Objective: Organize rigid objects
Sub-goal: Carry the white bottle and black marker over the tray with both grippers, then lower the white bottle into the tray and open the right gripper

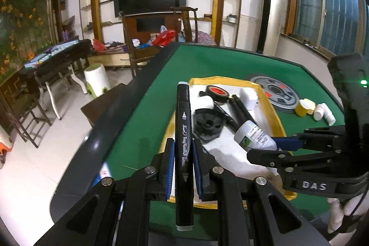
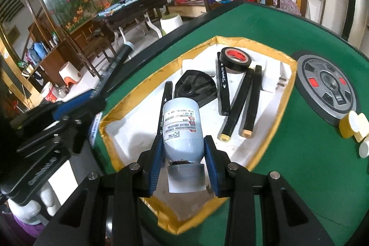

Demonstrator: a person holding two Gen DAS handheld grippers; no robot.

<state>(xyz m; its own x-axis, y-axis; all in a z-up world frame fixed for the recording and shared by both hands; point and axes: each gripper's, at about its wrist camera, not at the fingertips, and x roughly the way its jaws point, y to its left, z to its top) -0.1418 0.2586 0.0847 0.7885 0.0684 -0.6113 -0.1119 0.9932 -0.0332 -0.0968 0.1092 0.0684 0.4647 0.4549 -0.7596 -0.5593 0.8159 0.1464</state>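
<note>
Green felt desk [image 1: 143, 93] | left gripper [image 1: 183, 167] jaws clamp black marker [image 1: 183, 130] upright above tray's near-left edge, ready for sorting | right gripper [image 2: 183, 158] jaws pinch white bottle [image 2: 180, 128] by its shoulder, over yellow-rimmed tray [image 2: 291, 89] holding tape roll [image 2: 235, 59], sticks.

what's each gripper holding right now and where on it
The left gripper clamps a black marker around its lower half. The right gripper clamps a white bottle near its neck.

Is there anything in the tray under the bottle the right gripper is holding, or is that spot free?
Mostly free: the bottle hangs over bare white tray floor. A black marker lies just beyond it, beside the black disc.
</note>
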